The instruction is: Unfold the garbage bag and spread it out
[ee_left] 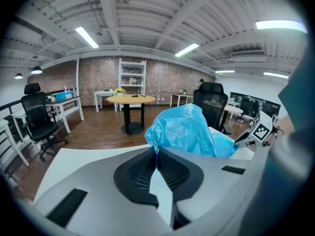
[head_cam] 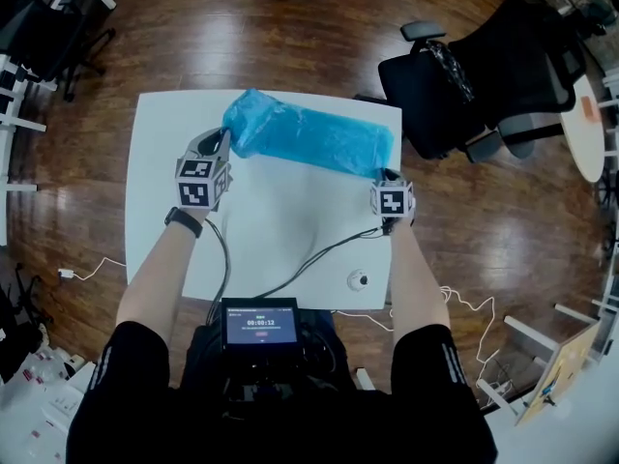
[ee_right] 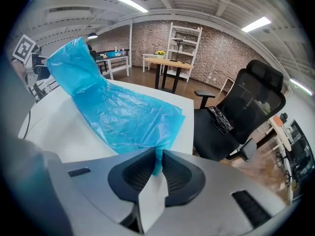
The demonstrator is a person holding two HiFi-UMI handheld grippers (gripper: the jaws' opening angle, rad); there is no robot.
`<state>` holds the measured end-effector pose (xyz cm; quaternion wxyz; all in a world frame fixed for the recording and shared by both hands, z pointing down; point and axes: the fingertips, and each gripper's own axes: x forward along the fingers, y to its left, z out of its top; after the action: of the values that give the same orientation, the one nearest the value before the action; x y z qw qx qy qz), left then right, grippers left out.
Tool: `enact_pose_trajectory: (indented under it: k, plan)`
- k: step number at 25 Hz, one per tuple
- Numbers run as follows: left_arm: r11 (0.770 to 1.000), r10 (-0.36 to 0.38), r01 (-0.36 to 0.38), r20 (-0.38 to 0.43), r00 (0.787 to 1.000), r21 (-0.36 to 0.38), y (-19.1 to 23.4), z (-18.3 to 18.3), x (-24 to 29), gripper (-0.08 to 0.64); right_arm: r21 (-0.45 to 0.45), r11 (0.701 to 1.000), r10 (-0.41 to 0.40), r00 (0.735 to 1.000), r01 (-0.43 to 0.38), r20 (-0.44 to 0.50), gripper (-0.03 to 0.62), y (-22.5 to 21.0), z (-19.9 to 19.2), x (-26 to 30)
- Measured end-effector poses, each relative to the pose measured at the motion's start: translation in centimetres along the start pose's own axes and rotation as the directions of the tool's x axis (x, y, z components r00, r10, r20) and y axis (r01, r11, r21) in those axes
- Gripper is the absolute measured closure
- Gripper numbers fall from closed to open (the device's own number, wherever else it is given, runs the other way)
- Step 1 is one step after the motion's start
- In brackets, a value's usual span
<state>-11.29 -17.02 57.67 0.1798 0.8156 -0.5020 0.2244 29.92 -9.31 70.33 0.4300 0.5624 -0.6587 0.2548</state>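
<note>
A blue garbage bag (head_cam: 309, 133) lies stretched across the far part of the white table (head_cam: 271, 230), bunched and raised at its left end. My left gripper (head_cam: 224, 143) is shut on that left end; in the left gripper view the bag (ee_left: 187, 129) billows up just beyond the closed jaws (ee_left: 156, 154). My right gripper (head_cam: 387, 177) sits at the bag's right end near the table's right edge. In the right gripper view a corner of the bag (ee_right: 118, 117) is pinched between the pads of the right gripper (ee_right: 158, 156), and the rest runs flat toward the other gripper.
A black office chair (head_cam: 484, 85) stands close to the table's far right corner, also seen as the chair (ee_right: 246, 117). A small round object (head_cam: 358, 279) and black cables (head_cam: 319, 254) lie on the near part of the table. A screen (head_cam: 259, 323) hangs at the person's chest.
</note>
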Motion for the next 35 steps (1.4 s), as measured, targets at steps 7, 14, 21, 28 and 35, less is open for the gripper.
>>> enact_pose_trajectory:
  k: [7, 14, 21, 28, 35]
  plan:
    - [0.988, 0.146, -0.143, -0.042, 0.988, 0.058, 6.1, -2.6, -1.3, 0.56, 0.013, 1.0, 0.013, 1.0, -0.013, 0.003, 0.537, 0.4, 0.2, 0.1]
    - [0.97, 0.225, -0.214, -0.093, 0.97, 0.116, 9.3, -4.7, -1.7, 0.56, -0.006, 1.0, 0.004, 0.999, -0.004, -0.032, 0.537, 0.1, -0.3, 0.2]
    - [0.949, 0.288, -0.262, -0.144, 0.947, 0.176, 13.7, -6.2, -1.7, 0.56, -0.085, 0.996, 0.024, 1.0, -0.025, -0.017, 0.535, 0.6, 0.2, 0.1]
    - [0.932, 0.342, -0.305, -0.193, 0.92, 0.195, 17.0, -8.2, -1.7, 0.558, -0.159, 0.987, 0.017, 0.999, -0.024, -0.043, 0.535, 0.6, 0.3, 0.3]
    - [0.924, 0.36, -0.306, -0.255, 0.897, 0.227, 17.9, -10.6, -1.2, 0.546, -0.188, 0.982, 0.002, 0.999, -0.009, -0.04, 0.526, -0.2, 1.1, 0.4]
